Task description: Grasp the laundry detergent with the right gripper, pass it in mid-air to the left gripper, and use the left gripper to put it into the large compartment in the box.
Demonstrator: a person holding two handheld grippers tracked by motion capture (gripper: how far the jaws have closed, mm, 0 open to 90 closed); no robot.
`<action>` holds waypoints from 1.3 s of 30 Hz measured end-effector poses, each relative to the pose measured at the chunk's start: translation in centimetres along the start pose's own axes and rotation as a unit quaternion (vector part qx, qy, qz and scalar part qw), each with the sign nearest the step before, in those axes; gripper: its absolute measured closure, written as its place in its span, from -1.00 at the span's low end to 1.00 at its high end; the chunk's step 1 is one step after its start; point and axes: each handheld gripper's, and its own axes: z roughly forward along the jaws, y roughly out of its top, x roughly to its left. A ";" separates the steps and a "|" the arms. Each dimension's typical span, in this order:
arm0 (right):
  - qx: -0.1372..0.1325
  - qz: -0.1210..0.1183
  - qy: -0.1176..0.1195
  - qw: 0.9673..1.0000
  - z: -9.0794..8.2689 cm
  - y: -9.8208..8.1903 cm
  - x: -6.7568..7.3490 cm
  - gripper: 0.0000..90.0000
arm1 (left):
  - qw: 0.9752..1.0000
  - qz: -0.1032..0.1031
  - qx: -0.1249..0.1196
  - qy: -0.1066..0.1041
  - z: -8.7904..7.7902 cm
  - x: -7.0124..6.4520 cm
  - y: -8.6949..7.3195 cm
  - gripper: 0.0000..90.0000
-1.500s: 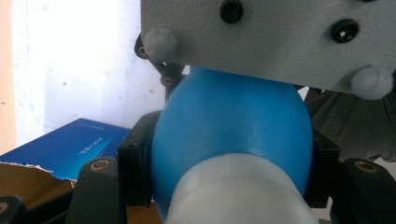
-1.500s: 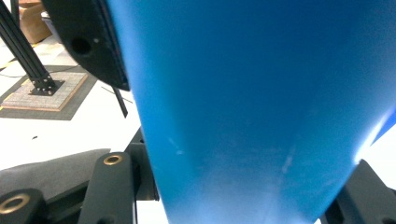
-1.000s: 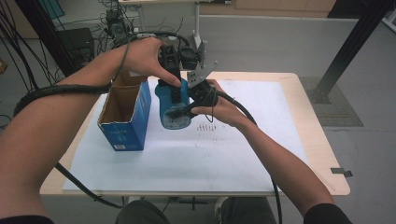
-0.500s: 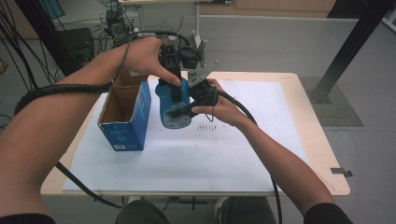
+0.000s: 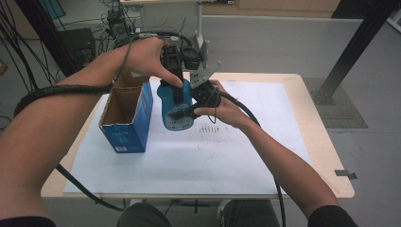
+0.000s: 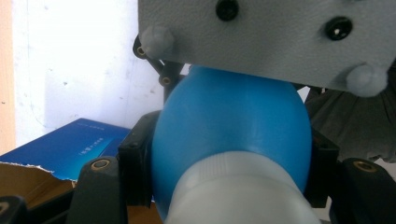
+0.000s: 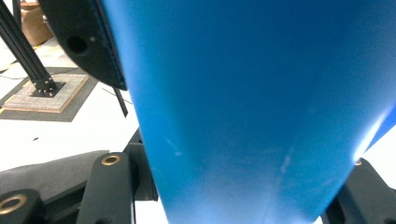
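A blue bottle (image 5: 176,115) with a white cap end (image 6: 243,186) hangs above the table, held from two sides. My left gripper (image 5: 176,91) comes down from above, and its jaws press on the rounded blue shoulder (image 6: 233,121) by the cap. From the right, my right gripper (image 5: 185,111) is shut across the lower blue body (image 7: 257,107), with a black jaw on each side. Its grey three-cornered plate (image 6: 280,37) sits just over the bottle in the left gripper view.
An open blue cardboard box (image 5: 126,116) stands on the white sheet (image 5: 227,156) just left of the bottle; its torn flap (image 6: 42,170) is close below. Cables (image 5: 56,90) trail over the left forearm. A black frame post (image 7: 28,51) stands on the floor beyond.
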 end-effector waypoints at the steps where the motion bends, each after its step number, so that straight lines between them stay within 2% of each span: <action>1: 0.000 0.000 0.000 1.000 0.0 0.0 0.0 -0.06 | 1.000 0.000 0.000 0.000 0.0 0.0 0.0 -0.17; 39: -0.001 0.002 0.000 1.000 0.2 0.0 0.1 -0.07 | 1.000 -0.006 0.003 0.003 0.0 -0.2 -0.2 -0.17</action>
